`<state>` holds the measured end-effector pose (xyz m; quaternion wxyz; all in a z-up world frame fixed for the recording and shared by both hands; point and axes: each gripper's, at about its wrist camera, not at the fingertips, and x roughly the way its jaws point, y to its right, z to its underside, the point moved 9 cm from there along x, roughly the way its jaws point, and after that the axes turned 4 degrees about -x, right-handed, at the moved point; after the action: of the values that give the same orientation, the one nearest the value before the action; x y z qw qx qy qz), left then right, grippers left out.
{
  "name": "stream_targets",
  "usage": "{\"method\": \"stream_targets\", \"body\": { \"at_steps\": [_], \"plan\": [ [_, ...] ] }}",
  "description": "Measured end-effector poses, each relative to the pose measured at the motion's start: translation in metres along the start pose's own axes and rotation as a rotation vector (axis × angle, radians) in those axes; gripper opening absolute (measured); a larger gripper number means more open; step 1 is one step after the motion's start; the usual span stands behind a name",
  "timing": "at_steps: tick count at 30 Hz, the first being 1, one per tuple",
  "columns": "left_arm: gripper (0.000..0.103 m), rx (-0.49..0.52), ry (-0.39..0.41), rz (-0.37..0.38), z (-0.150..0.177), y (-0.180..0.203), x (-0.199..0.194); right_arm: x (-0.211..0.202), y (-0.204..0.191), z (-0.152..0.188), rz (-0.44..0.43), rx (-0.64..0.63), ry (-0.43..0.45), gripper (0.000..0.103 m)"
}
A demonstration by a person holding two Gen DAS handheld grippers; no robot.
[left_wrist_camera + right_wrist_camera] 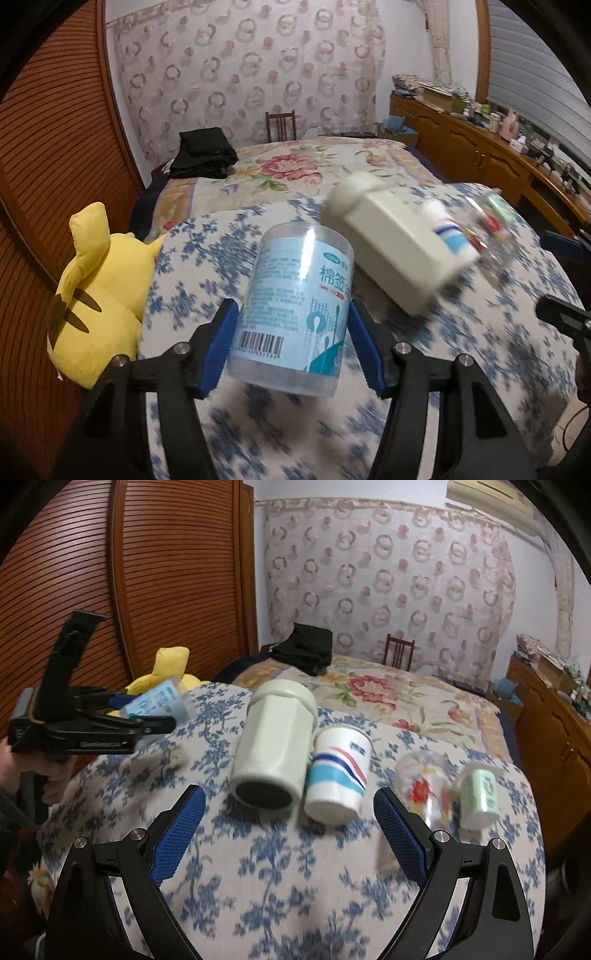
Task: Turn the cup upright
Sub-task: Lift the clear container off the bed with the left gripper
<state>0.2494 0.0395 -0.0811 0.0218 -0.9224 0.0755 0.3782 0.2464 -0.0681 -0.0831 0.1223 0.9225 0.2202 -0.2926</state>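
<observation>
My left gripper [291, 325] is shut on a clear cotton-swab cup with a light-blue label [295, 306] and holds it tilted above the blue-flowered tablecloth [461, 362]. The same gripper with the cup [159, 701] shows at the left of the right wrist view. My right gripper [290, 823] is open and empty, above the cloth just in front of a pale green tumbler [273, 746] and a striped paper cup [338, 775]. Both lie on their sides, bases toward me. A clear printed cup [424, 786] and a small green cup [478, 797] lie further right.
A yellow plush toy [96, 291] sits at the table's left edge. A bed with a floral cover [399, 698] and a black bundle [306, 650] lie behind the table. A wooden cabinet [554, 723] runs along the right, and a slatted wooden door [110, 572] stands at the left.
</observation>
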Motion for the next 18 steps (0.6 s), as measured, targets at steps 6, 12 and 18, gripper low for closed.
{"method": "stream_targets", "body": {
  "at_steps": [6,12,18],
  "plan": [
    [0.06,0.029,0.005,0.046,0.027,0.047,-0.021,-0.024,0.013,0.033,0.042,0.025,-0.01,0.094],
    [0.06,0.061,-0.015,0.105,0.052,0.106,-0.025,-0.041,0.033,0.07,0.084,0.065,-0.037,0.094],
    [0.06,0.093,-0.026,0.139,0.062,0.15,-0.02,-0.058,0.058,0.1,0.13,0.111,-0.051,0.094]
  ]
}}
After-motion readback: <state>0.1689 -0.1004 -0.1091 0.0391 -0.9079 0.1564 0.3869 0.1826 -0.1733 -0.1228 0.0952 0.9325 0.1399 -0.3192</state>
